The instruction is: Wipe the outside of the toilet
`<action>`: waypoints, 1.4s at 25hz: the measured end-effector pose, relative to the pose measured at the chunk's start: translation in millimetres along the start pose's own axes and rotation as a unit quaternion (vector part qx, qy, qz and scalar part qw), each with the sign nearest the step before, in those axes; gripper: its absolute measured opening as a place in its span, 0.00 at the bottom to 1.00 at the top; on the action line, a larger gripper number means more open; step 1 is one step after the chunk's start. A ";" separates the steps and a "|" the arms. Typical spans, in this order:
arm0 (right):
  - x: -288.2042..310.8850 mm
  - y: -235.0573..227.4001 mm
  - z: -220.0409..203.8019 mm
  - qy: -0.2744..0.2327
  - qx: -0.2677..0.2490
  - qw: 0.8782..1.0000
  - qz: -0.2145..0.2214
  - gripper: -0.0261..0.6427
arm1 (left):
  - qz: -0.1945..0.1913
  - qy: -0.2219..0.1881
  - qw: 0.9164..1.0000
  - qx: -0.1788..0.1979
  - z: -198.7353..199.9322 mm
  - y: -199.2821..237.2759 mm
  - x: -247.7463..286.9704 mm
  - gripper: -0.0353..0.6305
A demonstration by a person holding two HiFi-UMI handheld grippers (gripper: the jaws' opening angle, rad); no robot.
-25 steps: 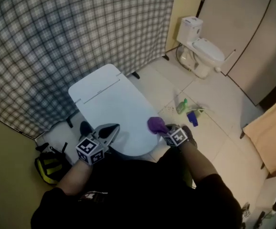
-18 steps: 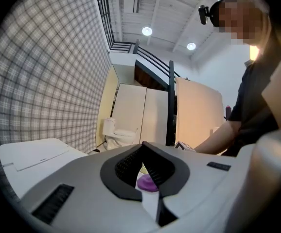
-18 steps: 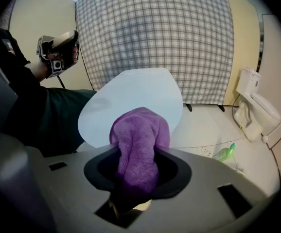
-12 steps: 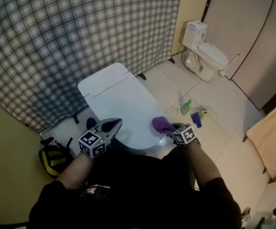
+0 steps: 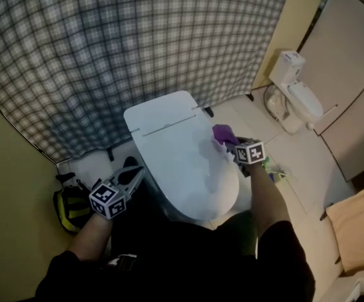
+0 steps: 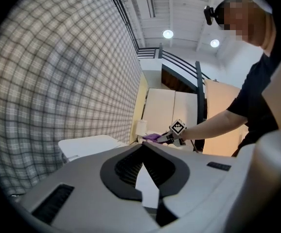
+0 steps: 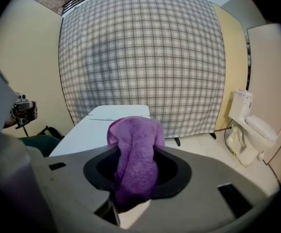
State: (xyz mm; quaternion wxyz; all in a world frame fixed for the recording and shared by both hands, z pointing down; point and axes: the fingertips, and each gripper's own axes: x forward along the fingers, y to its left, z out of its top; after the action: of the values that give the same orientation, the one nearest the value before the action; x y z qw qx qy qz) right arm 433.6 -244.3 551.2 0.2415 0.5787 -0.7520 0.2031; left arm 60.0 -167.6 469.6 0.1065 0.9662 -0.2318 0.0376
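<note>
A white toilet (image 5: 181, 159) with its lid down stands in the middle of the head view. My right gripper (image 5: 227, 142) is shut on a purple cloth (image 5: 222, 133) and holds it at the lid's right edge, near the back. In the right gripper view the cloth (image 7: 134, 152) hangs bunched between the jaws, with the lid (image 7: 104, 123) beyond. My left gripper (image 5: 138, 170) is shut and holds nothing, low beside the toilet's left side. The left gripper view looks along the shut jaws of my left gripper (image 6: 143, 145) to the toilet (image 6: 89, 146) and the cloth (image 6: 151, 137).
A checked curtain (image 5: 138, 36) hangs behind the toilet. A second toilet (image 5: 293, 93) stands at the back right by beige panels. A yellow and black bag (image 5: 68, 207) lies on the floor at the left. Bottles (image 5: 273, 167) lie on the tiles by my right arm.
My right gripper has carried the purple cloth from the lid's front right along its right edge toward the back. My left gripper has dropped down and to the left of the toilet.
</note>
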 end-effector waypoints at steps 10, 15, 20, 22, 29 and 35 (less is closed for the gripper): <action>198.2 -29.9 125.4 0.010 -0.029 0.999 -0.017 0.26 | 0.072 0.040 0.995 -0.053 -32.1 128.6 -41.6 0.06; 280.0 -50.0 172.9 -0.021 0.001 0.999 -0.026 0.26 | 0.099 0.043 0.993 -0.042 -34.4 192.8 -50.3 0.06; 309.3 -53.3 154.4 0.012 0.017 1.000 -0.008 0.26 | 0.106 0.059 0.989 -0.083 -56.4 215.1 -63.2 0.06; 315.0 -55.3 153.2 0.021 0.028 0.999 0.013 0.26 | 0.114 0.062 0.987 -0.097 -65.8 225.4 -64.6 0.06; 282.7 -75.8 116.0 0.098 0.056 0.990 0.085 0.26 | 0.117 0.075 0.986 -0.092 -60.8 201.9 -42.9 0.06; 204.8 -57.8 42.3 0.135 0.086 0.981 0.108 0.26 | 0.086 0.056 0.993 -0.061 -39.1 165.2 -43.6 0.06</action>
State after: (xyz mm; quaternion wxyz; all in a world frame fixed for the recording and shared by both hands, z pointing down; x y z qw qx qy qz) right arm 440.3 -441.6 641.3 0.2667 0.4803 -0.7501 0.3682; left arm -55.0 -283.4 533.5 0.1743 0.9308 -0.3095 0.0867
